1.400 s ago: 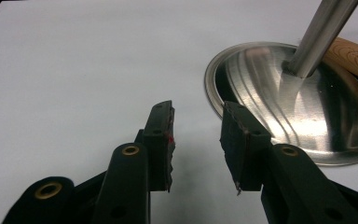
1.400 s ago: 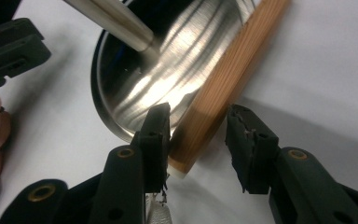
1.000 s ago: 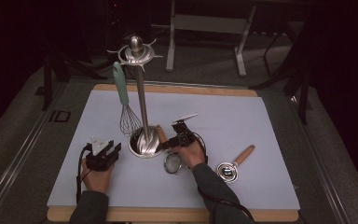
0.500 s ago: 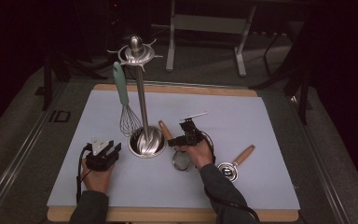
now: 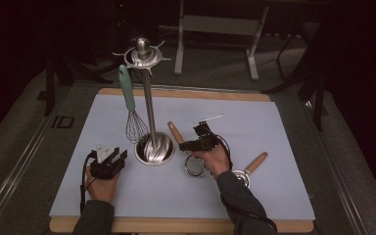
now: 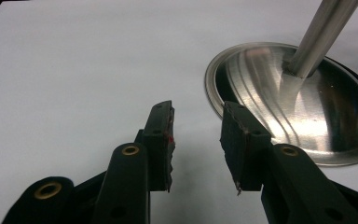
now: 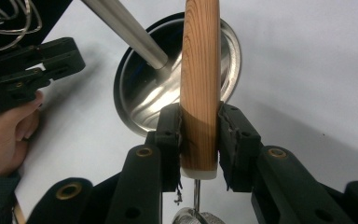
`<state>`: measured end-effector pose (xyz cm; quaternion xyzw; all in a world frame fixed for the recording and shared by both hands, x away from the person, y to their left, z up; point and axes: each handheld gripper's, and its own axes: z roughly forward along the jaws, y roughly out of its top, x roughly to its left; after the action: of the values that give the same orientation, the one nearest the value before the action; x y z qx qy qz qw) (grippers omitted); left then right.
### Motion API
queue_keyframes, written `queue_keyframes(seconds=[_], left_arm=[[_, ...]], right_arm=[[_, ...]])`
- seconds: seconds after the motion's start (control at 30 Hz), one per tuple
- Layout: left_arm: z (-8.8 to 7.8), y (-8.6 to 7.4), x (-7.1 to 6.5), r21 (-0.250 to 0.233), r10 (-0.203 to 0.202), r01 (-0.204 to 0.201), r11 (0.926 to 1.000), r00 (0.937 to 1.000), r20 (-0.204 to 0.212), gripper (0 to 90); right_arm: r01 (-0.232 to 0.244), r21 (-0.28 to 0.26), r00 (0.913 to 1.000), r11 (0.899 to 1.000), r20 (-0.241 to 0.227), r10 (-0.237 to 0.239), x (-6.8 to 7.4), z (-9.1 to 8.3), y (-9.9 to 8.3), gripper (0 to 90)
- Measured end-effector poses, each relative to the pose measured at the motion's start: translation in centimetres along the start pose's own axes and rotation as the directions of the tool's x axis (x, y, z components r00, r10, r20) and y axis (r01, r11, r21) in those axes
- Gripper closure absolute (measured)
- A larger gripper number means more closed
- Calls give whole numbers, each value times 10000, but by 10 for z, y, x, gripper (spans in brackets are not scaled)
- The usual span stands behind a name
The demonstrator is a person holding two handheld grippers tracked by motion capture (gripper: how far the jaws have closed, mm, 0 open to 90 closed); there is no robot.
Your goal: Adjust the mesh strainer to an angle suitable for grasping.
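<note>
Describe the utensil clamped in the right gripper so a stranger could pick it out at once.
Start at the tall steel utensil stand on the pale mat. Just right of its round base, the right gripper is shut on a small mesh strainer, gripping its wooden handle. Unlike the teal-handled whisk hanging on the stand and the other wooden-handled strainer lying farther right, this one is in the jaws.

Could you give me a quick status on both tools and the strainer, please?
Right tool shut on strainer's wooden handle, mesh end hanging. Left tool open, empty, beside stand base. Stand pole and whisk close by.
</note>
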<state>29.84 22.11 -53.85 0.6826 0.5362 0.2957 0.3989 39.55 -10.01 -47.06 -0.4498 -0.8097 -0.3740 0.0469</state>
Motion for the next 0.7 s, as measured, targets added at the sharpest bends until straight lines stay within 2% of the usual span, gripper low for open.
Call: queue_keyframes(seconds=[0.2,0.7], left_arm=[[0,0,0,0,-23,23,10000,10000,-1,644],[0,0,0,-11,-81,81,10000,10000,-4,638]], right_arm=[[102,-163,9998,9998,-146,-104,0,-10,0,709],[1076,-546,9940,9927,-150,-1085,11,-38,5,709]])
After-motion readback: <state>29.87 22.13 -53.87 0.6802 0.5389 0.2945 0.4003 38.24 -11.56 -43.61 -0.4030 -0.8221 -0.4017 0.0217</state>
